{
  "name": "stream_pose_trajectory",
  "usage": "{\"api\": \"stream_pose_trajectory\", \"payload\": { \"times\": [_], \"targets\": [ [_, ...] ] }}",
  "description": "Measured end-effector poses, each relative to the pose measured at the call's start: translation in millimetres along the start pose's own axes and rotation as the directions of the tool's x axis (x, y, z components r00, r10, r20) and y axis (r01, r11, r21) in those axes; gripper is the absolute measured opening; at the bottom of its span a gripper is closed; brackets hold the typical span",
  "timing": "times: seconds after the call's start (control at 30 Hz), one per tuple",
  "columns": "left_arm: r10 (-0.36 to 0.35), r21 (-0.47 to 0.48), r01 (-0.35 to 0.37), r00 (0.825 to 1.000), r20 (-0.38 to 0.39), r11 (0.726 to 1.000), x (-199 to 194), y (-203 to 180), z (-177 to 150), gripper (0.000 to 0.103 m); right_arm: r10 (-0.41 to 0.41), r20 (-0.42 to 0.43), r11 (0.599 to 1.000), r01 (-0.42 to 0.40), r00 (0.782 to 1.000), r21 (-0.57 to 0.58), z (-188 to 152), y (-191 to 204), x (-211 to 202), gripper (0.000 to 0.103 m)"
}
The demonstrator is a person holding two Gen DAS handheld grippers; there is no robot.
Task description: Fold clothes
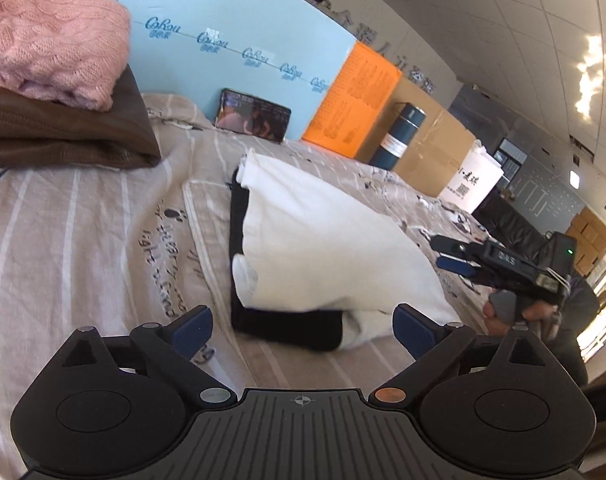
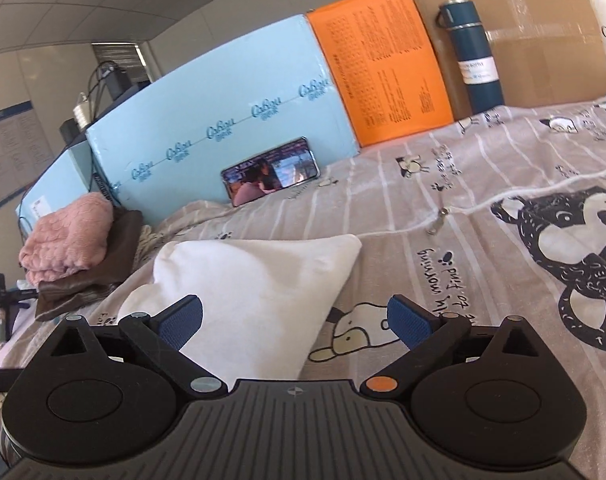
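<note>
Both tools, left tool (image 1: 303, 330) and right tool (image 2: 295, 320), tilt downward, jaws wide, gripping nothing. The folded white garment (image 1: 327, 248) lies on the bed sheet (image 1: 103, 216).

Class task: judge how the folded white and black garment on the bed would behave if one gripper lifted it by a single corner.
The white and black garment is probably floppy: its white layer drapes and puckers over the black one. Lifted by one corner, the loose fold would likely fall open. It looks light, barely denting the bedsheet.
</note>
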State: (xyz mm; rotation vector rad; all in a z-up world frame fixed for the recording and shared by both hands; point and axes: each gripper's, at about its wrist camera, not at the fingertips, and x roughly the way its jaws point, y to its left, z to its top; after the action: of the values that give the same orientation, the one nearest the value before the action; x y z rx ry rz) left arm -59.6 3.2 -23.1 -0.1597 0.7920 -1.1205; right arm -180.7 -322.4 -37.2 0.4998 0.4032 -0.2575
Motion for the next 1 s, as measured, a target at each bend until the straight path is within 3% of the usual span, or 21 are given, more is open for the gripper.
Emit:
{"api": "stream_pose_trajectory", "payload": {
  "times": [0.13, 0.3, 0.43, 0.6, 0.8, 0.83, 0.87, 0.97, 1.0],
  "targets": [
    [-0.103, -0.037, 0.101, 0.993, -0.052, 0.994, 14, -5, -5, 0.099, 0.011, -0.058, 0.998, -0.007, 0.998, 0.065, 7, -9, 21, 0.102],
    [-0.131, -0.069, 0.126, 0.989, -0.07, 0.99, 44, -9, -2, 0.103, 0.077, -0.134, 0.99, -0.06, 0.988, 0.124, 25, -12, 49, 0.103],
    [-0.143, -0.132, 0.14, 0.99, -0.01, 0.981, 61, -5, 2, 0.103, 0.096, -0.17, 0.988, -0.072, 0.981, 0.14, 37, -7, 71, 0.103],
    [-0.099, -0.193, 0.108, 0.994, 0.053, 0.975, 72, -3, 10, 0.103, 0.045, -0.179, 0.993, -0.025, 0.983, 0.112, 44, 4, 89, 0.099],
    [-0.034, -0.299, 0.068, 0.993, 0.115, 0.952, 74, 1, 15, 0.103, 0.045, -0.144, 0.992, -0.026, 0.989, 0.127, 44, 8, 89, 0.079],
    [-0.024, -0.315, 0.064, 0.992, 0.127, 0.947, 75, 3, 17, 0.102, 0.04, -0.139, 0.992, -0.023, 0.989, 0.123, 45, 10, 88, 0.072],
    [-0.011, -0.322, 0.054, 0.991, 0.135, 0.945, 75, 3, 19, 0.102, 0.036, -0.134, 0.993, -0.02, 0.99, 0.119, 46, 11, 86, 0.059],
    [0.077, -0.285, -0.036, 0.988, 0.133, 0.958, 77, -4, 21, 0.087, 0.014, -0.124, 0.994, -0.001, 0.992, 0.106, 47, 12, 85, 0.038],
    [0.108, -0.256, -0.072, 0.986, 0.127, 0.964, 78, -8, 21, 0.072, 0.005, -0.123, 0.995, 0.008, 0.992, 0.101, 47, 11, 84, 0.034]
  ]
}}
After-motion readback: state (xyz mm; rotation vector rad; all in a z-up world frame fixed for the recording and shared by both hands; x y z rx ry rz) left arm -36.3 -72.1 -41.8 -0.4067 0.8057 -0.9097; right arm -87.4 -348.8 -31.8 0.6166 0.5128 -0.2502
